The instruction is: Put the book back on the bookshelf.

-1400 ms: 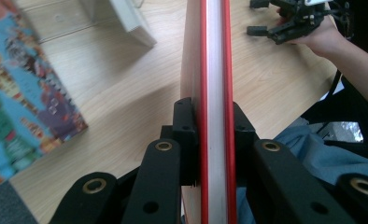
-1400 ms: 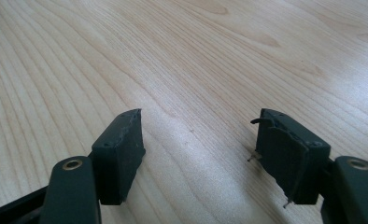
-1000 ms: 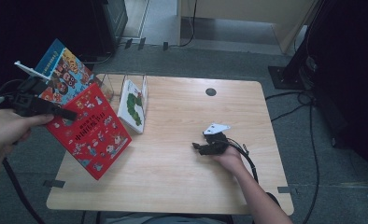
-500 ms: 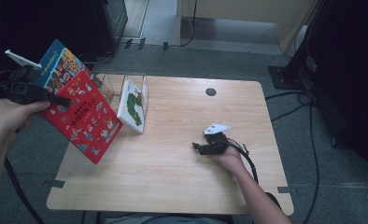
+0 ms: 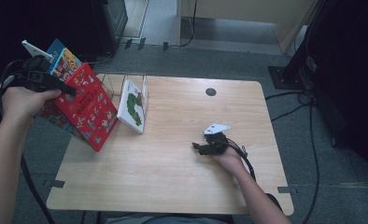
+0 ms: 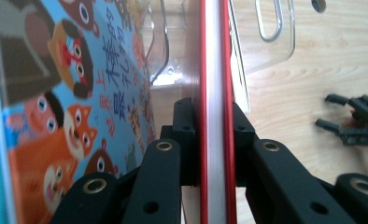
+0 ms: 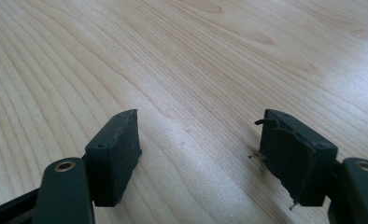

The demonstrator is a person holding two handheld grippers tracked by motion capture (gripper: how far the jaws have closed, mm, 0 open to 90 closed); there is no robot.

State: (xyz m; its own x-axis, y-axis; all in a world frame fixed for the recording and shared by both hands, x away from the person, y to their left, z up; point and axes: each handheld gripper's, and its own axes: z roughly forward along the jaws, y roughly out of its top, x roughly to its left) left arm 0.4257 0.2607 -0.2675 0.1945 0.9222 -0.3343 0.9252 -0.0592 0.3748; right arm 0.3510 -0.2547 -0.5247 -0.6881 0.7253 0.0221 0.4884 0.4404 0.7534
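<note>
Red book clamped at the table's left edge

Jaws of the left gripper [image 6: 213, 144] are closed on the red book [image 6: 214, 70], one on each cover, the pale page edge running straight up between them toward twelve o'clock in the left gripper view. At nine o'clock of that book stands a blue picture book [image 6: 70, 102] with cartoon animals. In the high view the left gripper [image 5: 63, 87] holds the red book [image 5: 88, 109] tilted over the table [image 5: 173, 177] at its left edge, about nine o'clock. Beyond, toward eleven o'clock, a white book [image 5: 133, 105] leans in a clear rack [image 5: 111, 84]. The right gripper [image 5: 199, 148] rests on the wood at about four o'clock, its jaws spread apart with bare table [image 7: 196, 70] between them.
</note>
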